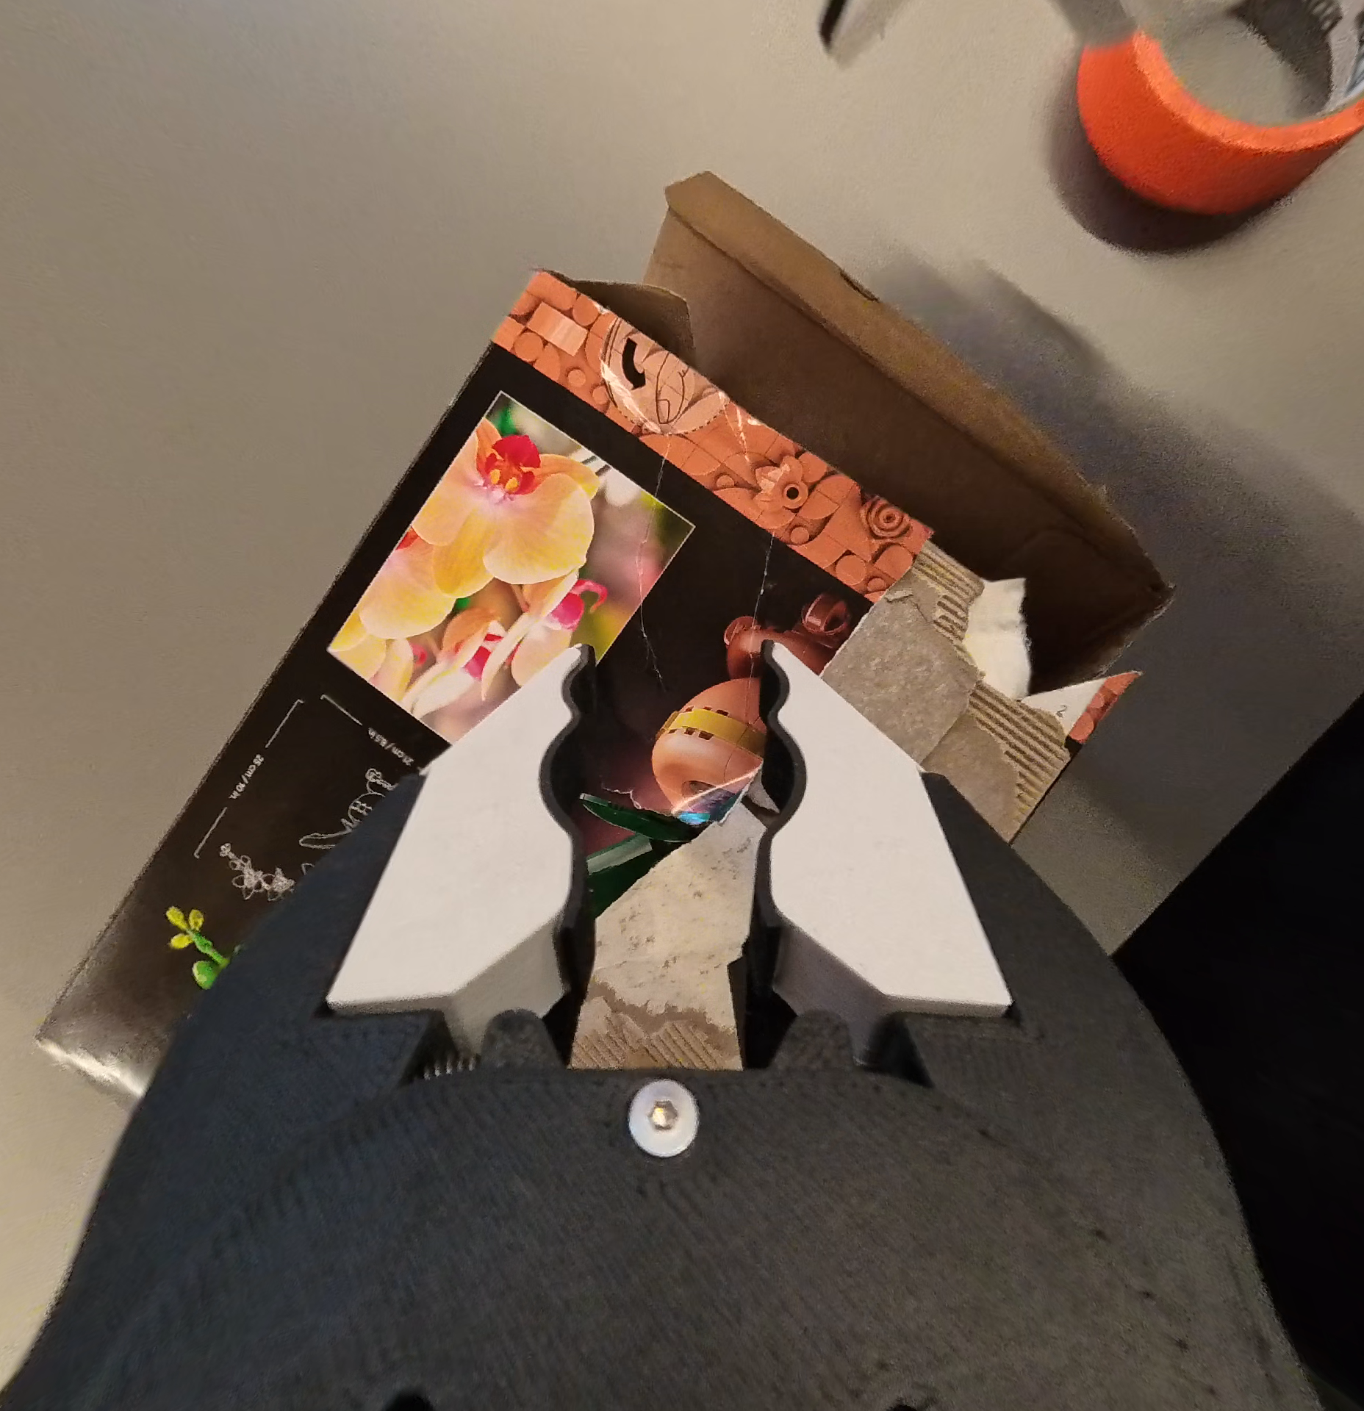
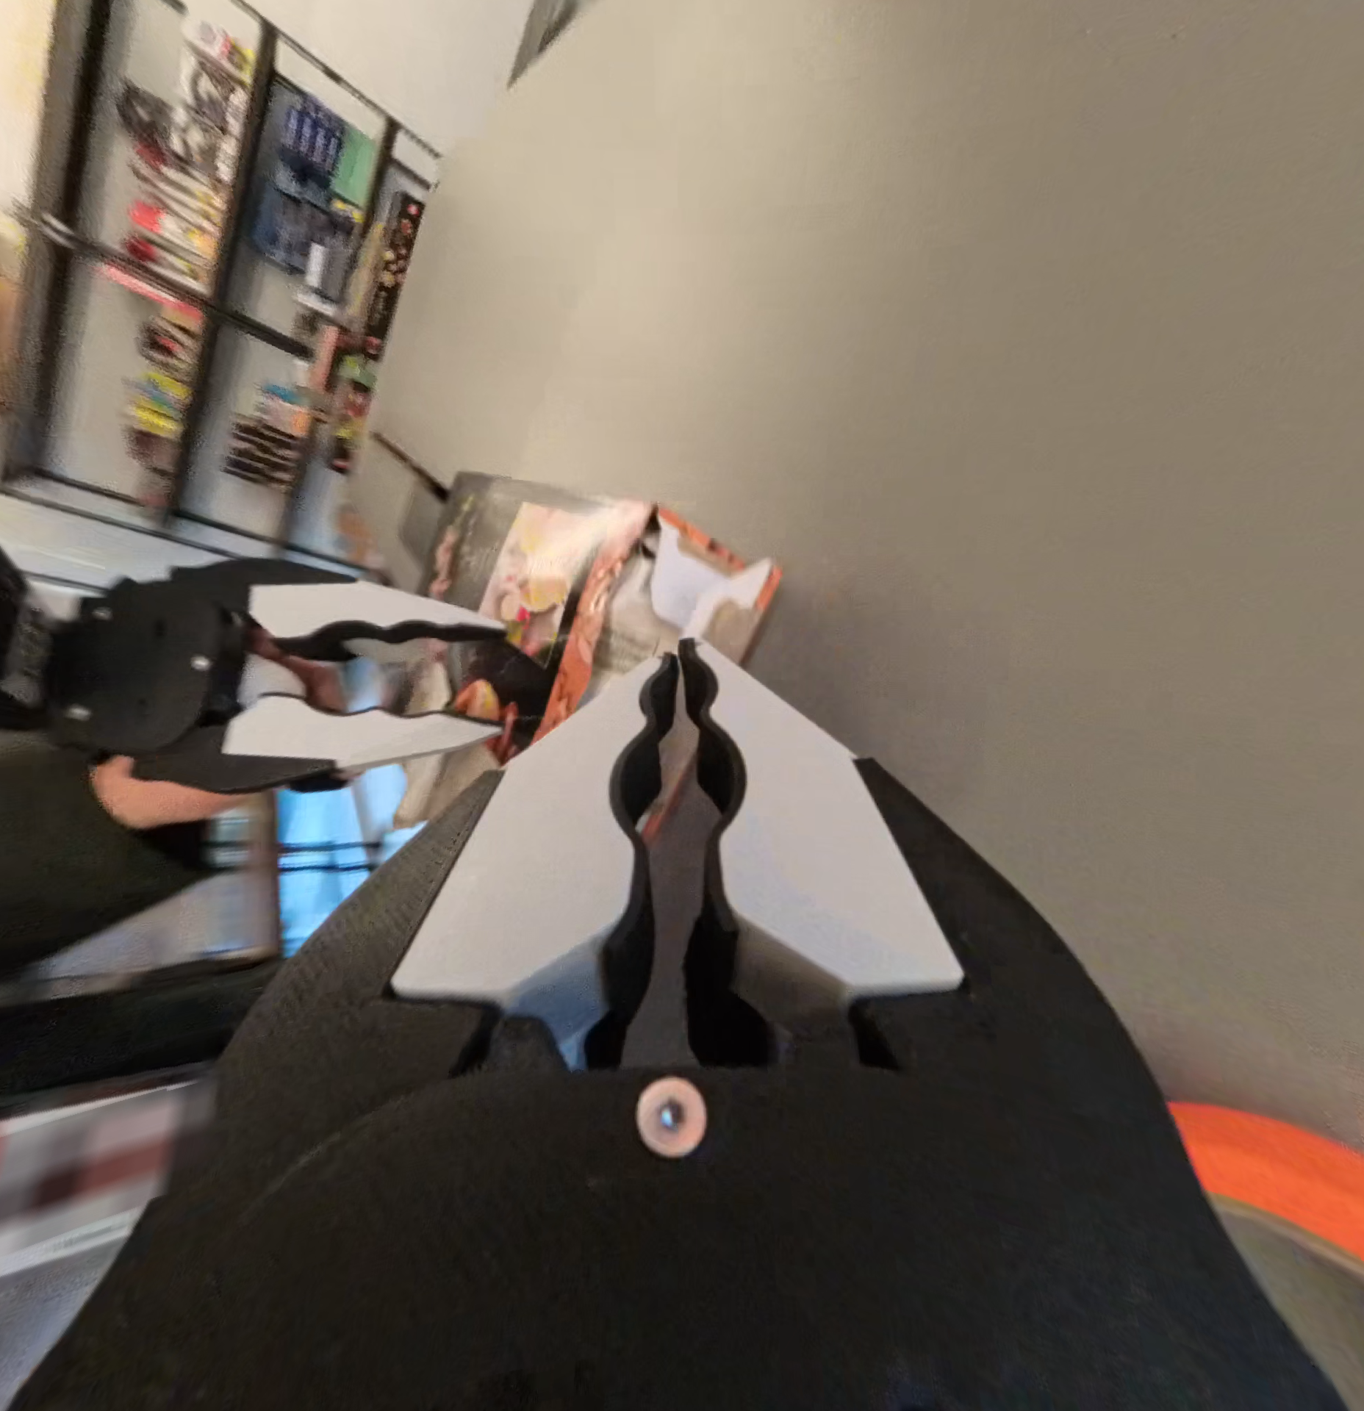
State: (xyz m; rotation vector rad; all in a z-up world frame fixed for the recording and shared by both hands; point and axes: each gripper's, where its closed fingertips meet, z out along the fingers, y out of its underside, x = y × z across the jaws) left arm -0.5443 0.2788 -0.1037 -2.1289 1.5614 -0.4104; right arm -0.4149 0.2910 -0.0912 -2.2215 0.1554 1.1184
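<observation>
Between my left gripper [image 1: 675, 664] fingers, spread wide and empty, lies the torn orchid box [image 1: 557, 595] near the table [image 1: 205, 305] edge; my right gripper [image 2: 683, 658], nearly closed, holds nothing.

Soft, warm indoor light falls evenly on the pale table [image 1: 205, 305], rather dim than bright. The printed box [image 1: 557, 611] casts a broad, fuzzy shadow to its right, and small glints of glare catch the clear tape on its face. The orange tape roll [image 1: 1198, 145] is smeared by motion blur. In the right wrist view the distant shelves [image 2: 205, 290] are heavily blurred and tilted, straight lines bowing toward the edges. The left gripper [image 2: 503, 679] looks slightly soft.
</observation>
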